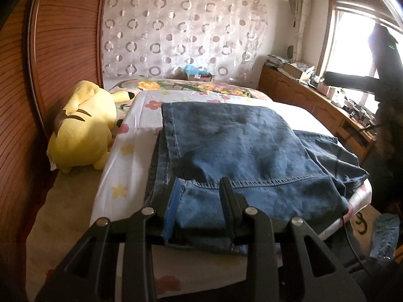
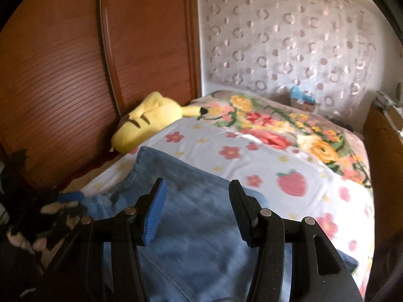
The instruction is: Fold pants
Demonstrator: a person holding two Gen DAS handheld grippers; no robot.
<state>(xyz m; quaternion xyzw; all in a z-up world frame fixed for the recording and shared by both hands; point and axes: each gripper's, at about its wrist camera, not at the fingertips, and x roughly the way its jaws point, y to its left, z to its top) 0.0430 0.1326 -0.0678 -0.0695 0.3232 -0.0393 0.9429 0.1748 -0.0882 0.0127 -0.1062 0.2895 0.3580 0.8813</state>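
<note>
Left tool (image 1: 201,193) astride jeans (image 1: 241,141) hem, seemingly loose

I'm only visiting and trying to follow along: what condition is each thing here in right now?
Blue denim pants: folded in layers, lying flat on the bed.
Left gripper: jaws apart, straddling the pants' near hem.
Right gripper: jaws open above the denim, holding nothing.
Yellow plush toy: lying on its side by the wooden wardrobe.
Flowered bedsheet: spread out.

the bed (image 1: 121,136) wears a white flowered sheet (image 2: 289,166). folded blue jeans (image 1: 241,146) lie on it. left of the jeans rests a yellow plush toy (image 1: 85,136); beyond them, a floral blanket (image 2: 289,128).
</note>
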